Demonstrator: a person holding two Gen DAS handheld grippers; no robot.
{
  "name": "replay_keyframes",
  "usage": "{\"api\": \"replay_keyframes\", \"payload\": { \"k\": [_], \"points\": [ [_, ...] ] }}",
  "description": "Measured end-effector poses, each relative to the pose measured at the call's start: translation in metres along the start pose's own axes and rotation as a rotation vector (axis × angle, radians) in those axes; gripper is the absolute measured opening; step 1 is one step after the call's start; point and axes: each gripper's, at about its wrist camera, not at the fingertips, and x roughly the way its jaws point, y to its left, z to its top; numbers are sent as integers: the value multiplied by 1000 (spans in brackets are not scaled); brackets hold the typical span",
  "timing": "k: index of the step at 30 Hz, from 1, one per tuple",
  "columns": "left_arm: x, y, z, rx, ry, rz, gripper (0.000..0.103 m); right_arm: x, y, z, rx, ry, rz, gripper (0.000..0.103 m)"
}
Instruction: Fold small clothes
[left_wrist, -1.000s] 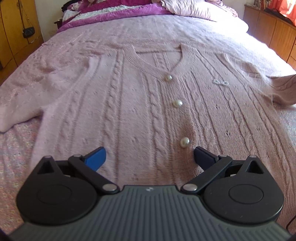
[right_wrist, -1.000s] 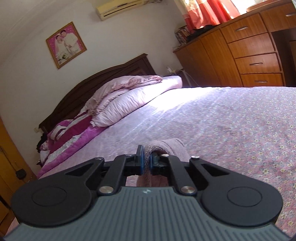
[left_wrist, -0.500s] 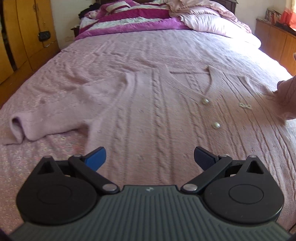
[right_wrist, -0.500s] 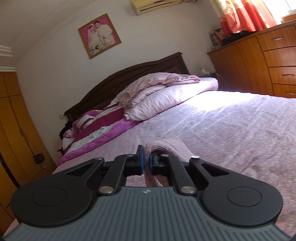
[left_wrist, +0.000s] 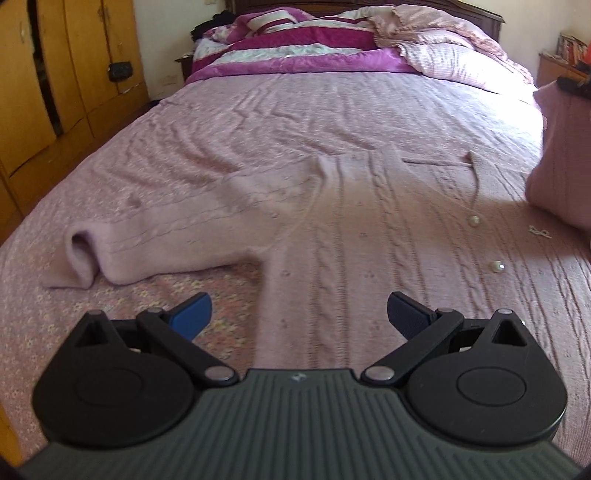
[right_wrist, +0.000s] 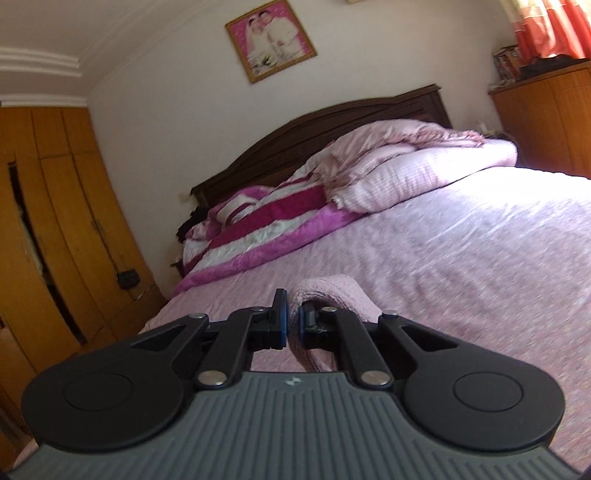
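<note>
A pale pink cable-knit cardigan (left_wrist: 351, 236) with pearl buttons lies flat on the bed. Its left sleeve (left_wrist: 155, 240) stretches out to the left, cuff curled. My left gripper (left_wrist: 299, 314) hovers open above the cardigan's lower left part, nothing between its blue pads. At the right edge of the left wrist view the other sleeve (left_wrist: 557, 155) hangs lifted over the cardigan's body. In the right wrist view my right gripper (right_wrist: 292, 325) is shut on that pink sleeve cuff (right_wrist: 332, 295), which loops over the right finger.
The bed (left_wrist: 295, 110) carries a pink floral sheet, with folded magenta and pink quilts (left_wrist: 314, 48) at the head. Wooden wardrobes (left_wrist: 55, 74) stand left of the bed, a wooden dresser (right_wrist: 546, 118) right. A dark headboard (right_wrist: 332, 129) is behind.
My left gripper has swung left, so the cardigan's left sleeve has come into view. My right gripper has carried the held sleeve up and leftward over the cardigan's body.
</note>
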Motion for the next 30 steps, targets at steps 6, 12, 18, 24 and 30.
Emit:
{"api": "replay_keyframes", "payload": {
  "k": [6,12,18,24,30],
  "points": [
    [2,17,-6,-36,11,-14,103,48,44,-62,-79,152,10,6],
    [6,20,-8,-42,12,-26,103,79,51,-117,-121,293,28,7],
    [9,16,-8,-38,17,-45,103,96,37,-138,-68,396,48,29],
    [9,8,-4,-17,10,-58,103,74,27,-136,-9,467,126,60],
    [8,-10,4,26,-13,-90,103,24,6,-126,-13,465,129,66]
  ]
}}
